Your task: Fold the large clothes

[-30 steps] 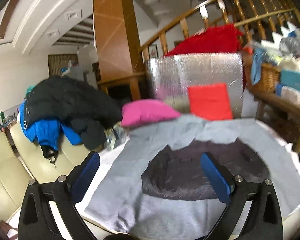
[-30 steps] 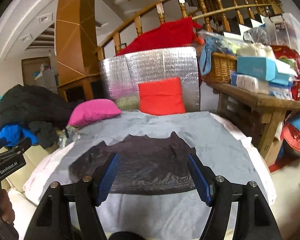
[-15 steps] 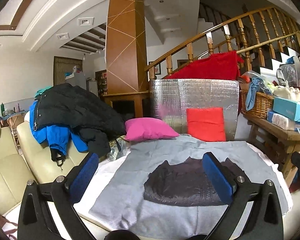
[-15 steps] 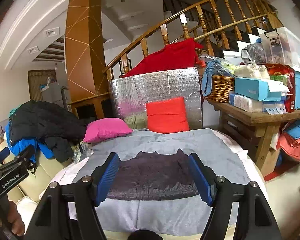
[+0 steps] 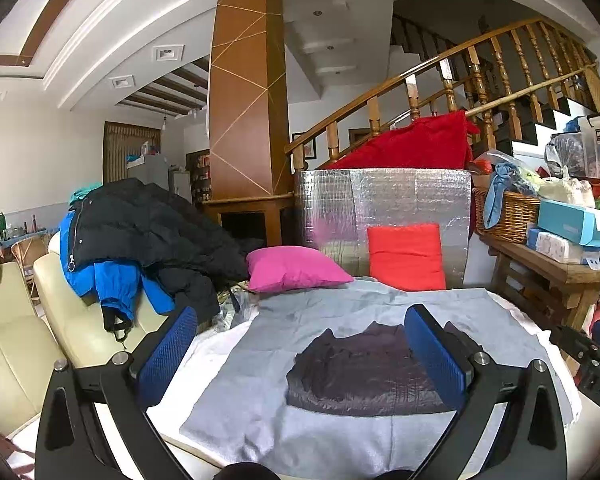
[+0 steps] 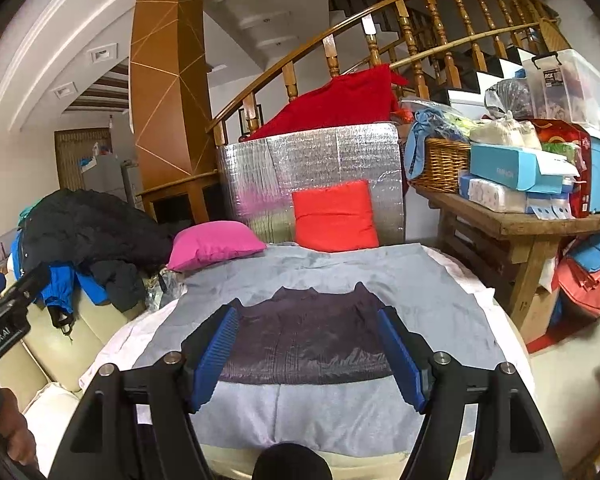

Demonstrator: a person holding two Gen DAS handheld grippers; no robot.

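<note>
Dark garment lay folded on grey cloth | left gripper jaws wide apart, empty | right gripper jaws wide apart, empty, above it

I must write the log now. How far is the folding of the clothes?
The dark garment lies as a compact folded rectangle on the grey cloth, so that fold looks done. Nothing is in hand: the left hand-held gripper and the right hand-held gripper are both open. The jacket pile looks unfolded.
</note>
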